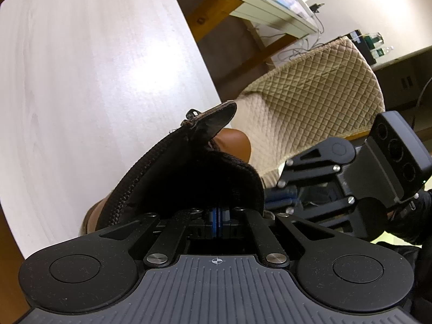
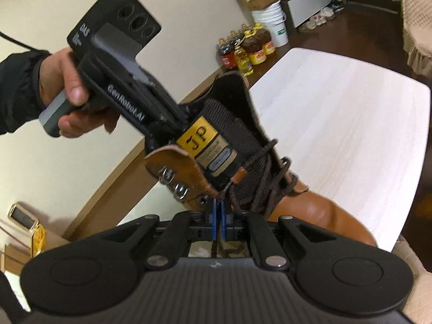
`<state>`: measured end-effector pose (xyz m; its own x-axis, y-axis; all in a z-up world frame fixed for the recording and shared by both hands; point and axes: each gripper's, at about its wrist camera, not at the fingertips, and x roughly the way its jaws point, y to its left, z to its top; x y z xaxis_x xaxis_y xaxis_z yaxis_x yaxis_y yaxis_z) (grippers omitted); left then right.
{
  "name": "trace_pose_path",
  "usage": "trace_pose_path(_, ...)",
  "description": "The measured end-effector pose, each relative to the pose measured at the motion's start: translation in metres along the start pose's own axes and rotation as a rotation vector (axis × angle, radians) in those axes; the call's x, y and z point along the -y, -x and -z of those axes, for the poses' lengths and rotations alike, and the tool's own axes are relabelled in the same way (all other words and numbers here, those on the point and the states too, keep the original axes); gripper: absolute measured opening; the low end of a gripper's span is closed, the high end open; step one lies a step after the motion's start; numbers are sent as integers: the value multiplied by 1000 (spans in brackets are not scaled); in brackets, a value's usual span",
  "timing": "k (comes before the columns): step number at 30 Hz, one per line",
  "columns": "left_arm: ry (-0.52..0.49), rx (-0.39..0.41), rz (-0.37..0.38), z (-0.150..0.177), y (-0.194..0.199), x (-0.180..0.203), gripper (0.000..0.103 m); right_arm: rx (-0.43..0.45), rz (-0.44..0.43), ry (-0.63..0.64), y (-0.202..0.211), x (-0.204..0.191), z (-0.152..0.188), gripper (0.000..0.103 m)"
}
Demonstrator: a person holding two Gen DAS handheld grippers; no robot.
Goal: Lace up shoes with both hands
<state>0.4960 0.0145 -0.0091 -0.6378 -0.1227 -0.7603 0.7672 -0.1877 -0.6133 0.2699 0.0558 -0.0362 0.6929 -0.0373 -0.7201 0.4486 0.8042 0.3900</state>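
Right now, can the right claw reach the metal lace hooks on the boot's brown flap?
Probably yes: the hooks lie just left of the right claw with nothing between, but it is shut on the lace.

The boot (image 2: 318, 210) is tan-brown leather with a black collar, a black herringbone-weave tongue (image 2: 237, 129) and dark brown laces (image 2: 272, 189); its tongue label (image 2: 198, 139) is yellow with black letters. Both grippers are black with blue pads (image 2: 218, 217). The table (image 2: 351, 113) is pale whitish woodgrain. A chair cover (image 1: 310, 100) is beige, quilted in diamonds.
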Motion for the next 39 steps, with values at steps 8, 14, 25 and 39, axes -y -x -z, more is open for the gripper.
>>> trace_pose_path(8, 12, 10, -12, 1, 1, 0, 0, 28, -72, -157, -3, 23, 0, 6)
trace_pose_path(14, 14, -2, 0, 2, -3, 2, 0, 89, -207, -472, 2, 62, 19, 3)
trace_pose_path(25, 31, 10, 5, 6, -1, 0, 0, 218, -365, -836, 3, 83, 68, 6)
trace_pose_path(39, 39, 12, 12, 4, -2, -2, 0, 195, -294, -676, 18, 66, 58, 16)
